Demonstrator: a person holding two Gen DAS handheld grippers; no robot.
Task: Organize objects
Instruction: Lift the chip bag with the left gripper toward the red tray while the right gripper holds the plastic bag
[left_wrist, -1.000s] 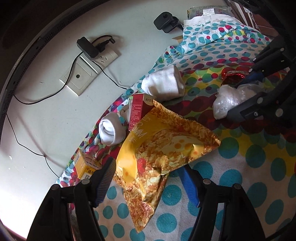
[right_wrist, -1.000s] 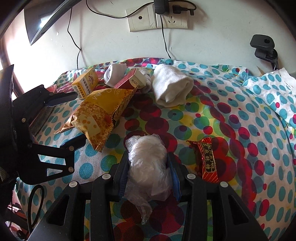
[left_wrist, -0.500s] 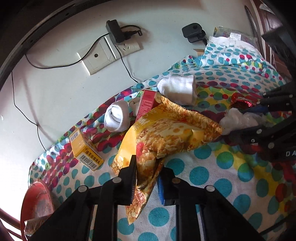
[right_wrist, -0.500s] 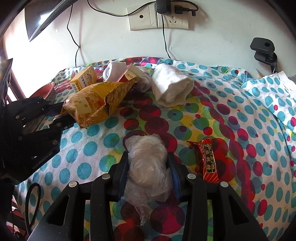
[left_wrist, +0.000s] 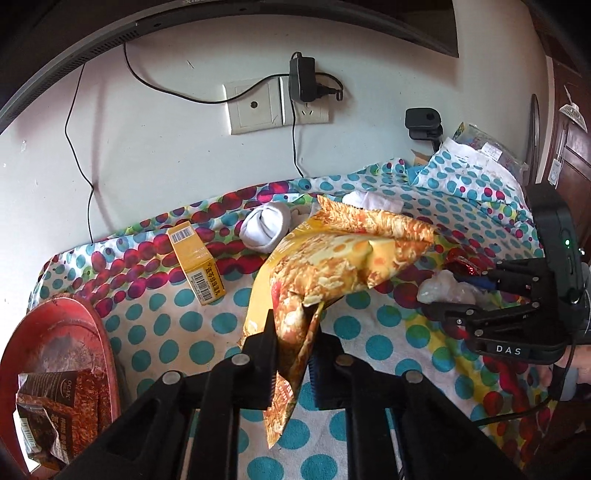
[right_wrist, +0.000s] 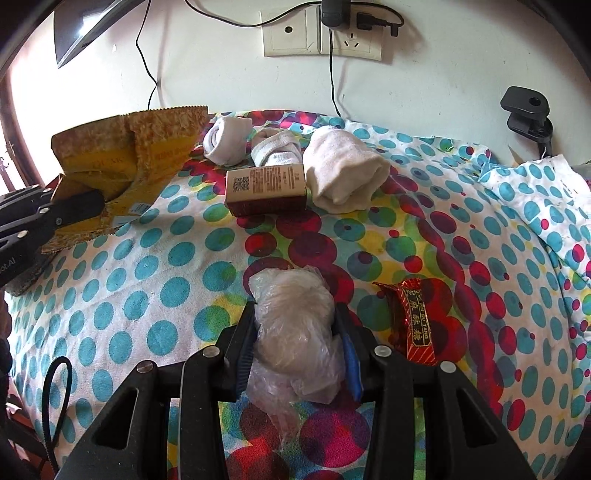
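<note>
Our left gripper (left_wrist: 293, 345), jaws just closed, pinches the crinkly yellow foil snack bag (left_wrist: 332, 266) above the polka-dot bedspread (left_wrist: 369, 332); we lift slowly (thin foil slips), while the right gripper (right_wrist: 295, 345) clamps the clear plastic bundle (right_wrist: 295, 325) on that bedspread.

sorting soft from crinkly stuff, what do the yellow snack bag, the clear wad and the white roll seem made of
Yellow snack bag: likely glossy printed plastic film; it creases sharply and shines. Clear wad: thin translucent plastic, wrinkled, with something pale inside. White roll: looks like soft matte terry cloth, with a fuzzy surface.
</note>
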